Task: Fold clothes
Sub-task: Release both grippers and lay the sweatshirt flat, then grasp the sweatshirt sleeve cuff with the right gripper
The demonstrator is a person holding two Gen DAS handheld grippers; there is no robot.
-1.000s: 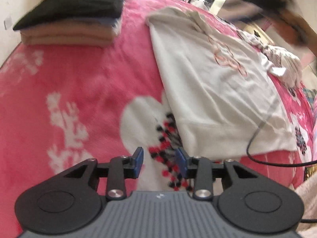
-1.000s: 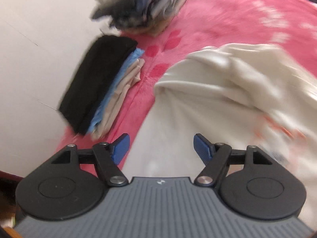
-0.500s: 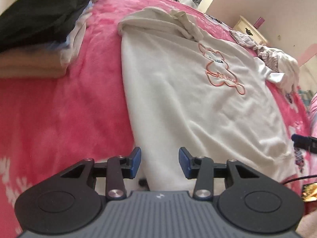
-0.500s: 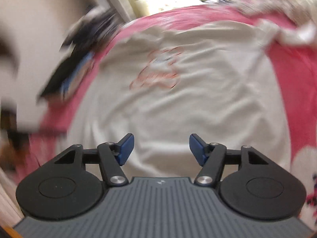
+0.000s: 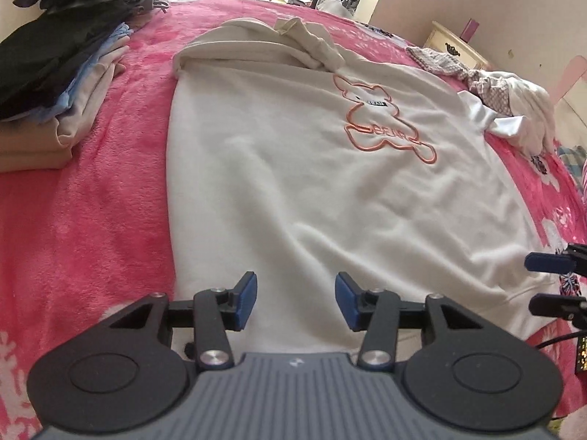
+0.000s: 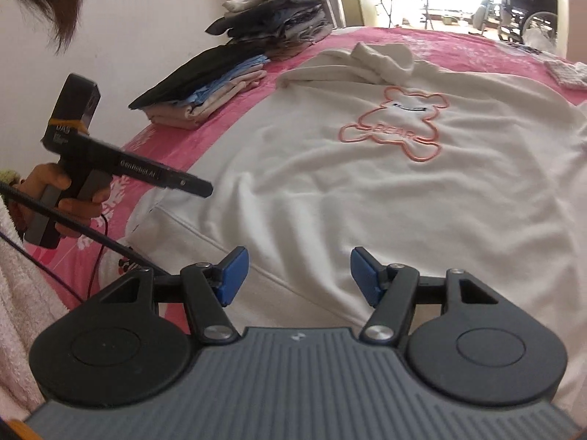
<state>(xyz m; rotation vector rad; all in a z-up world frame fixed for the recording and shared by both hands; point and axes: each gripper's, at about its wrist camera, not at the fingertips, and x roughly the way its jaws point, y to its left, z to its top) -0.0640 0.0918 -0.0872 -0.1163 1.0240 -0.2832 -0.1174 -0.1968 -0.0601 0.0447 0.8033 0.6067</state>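
A cream hooded sweatshirt (image 5: 293,168) with an orange bear outline lies spread flat, front up, on a pink blanket; it also shows in the right wrist view (image 6: 367,190). Its hood is bunched at the far end. My left gripper (image 5: 295,299) is open and empty, just above the hem near the left bottom corner. My right gripper (image 6: 299,275) is open and empty over the hem band. The right gripper's fingertips (image 5: 550,262) show at the right edge of the left wrist view. The left gripper body (image 6: 121,172) shows in the right wrist view.
A stack of folded clothes (image 5: 55,84) sits left of the sweatshirt, seen too in the right wrist view (image 6: 205,88), with a second pile (image 6: 271,25) behind. Loose patterned and white garments (image 5: 506,99) lie at the right. A cream nightstand (image 5: 455,47) stands beyond the bed.
Both grippers have swung in from higher up to the sweatshirt's hem. The left one moved right from the bare blanket onto the garment. Both stayed open.
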